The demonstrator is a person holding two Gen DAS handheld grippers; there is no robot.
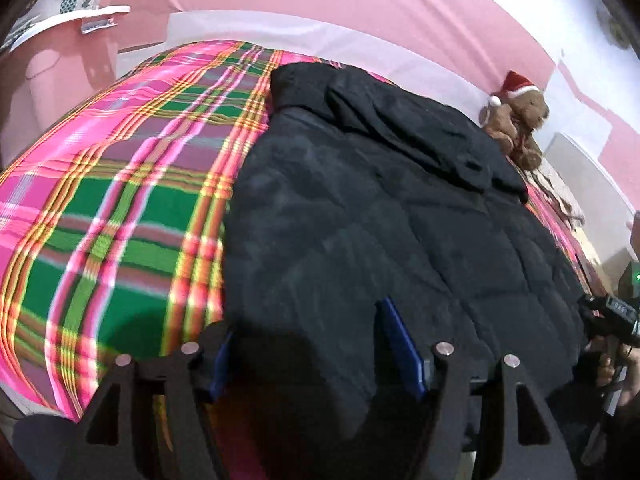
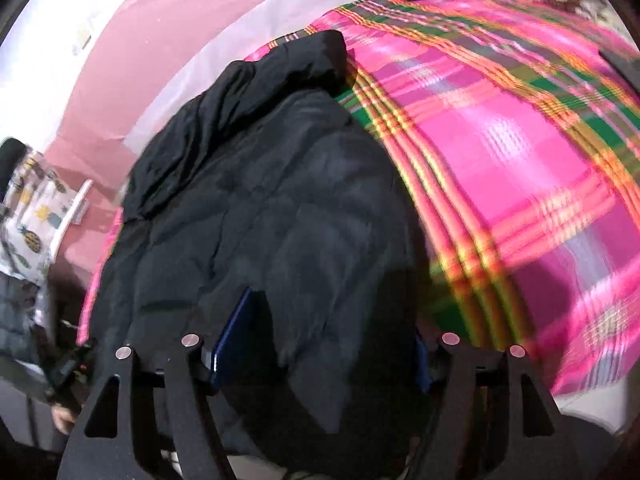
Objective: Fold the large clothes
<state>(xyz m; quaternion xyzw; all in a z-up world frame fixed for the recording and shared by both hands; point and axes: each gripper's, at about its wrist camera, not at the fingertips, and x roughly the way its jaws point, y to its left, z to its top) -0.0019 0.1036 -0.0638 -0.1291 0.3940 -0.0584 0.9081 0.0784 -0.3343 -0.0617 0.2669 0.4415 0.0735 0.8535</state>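
A large black quilted jacket (image 1: 380, 208) lies spread on a bed with a pink and green plaid cover (image 1: 120, 200); its hood lies at the far end. My left gripper (image 1: 308, 340) is open, its blue-padded fingers (image 1: 400, 344) wide apart with a fold of the jacket's near hem bulging between them. In the right wrist view the same jacket (image 2: 260, 208) fills the middle, and my right gripper (image 2: 320, 328) is open too, with the near edge of the jacket between its fingers (image 2: 232, 332). The other gripper shows at the left edge (image 2: 68, 364).
A brown teddy bear with a red Santa hat (image 1: 516, 120) sits at the far right corner of the bed. Pink walls surround the bed. A pineapple-print cloth (image 2: 28, 216) and a white shelf (image 1: 72, 20) are at the left side. Plaid cover (image 2: 520, 160) stretches right of the jacket.
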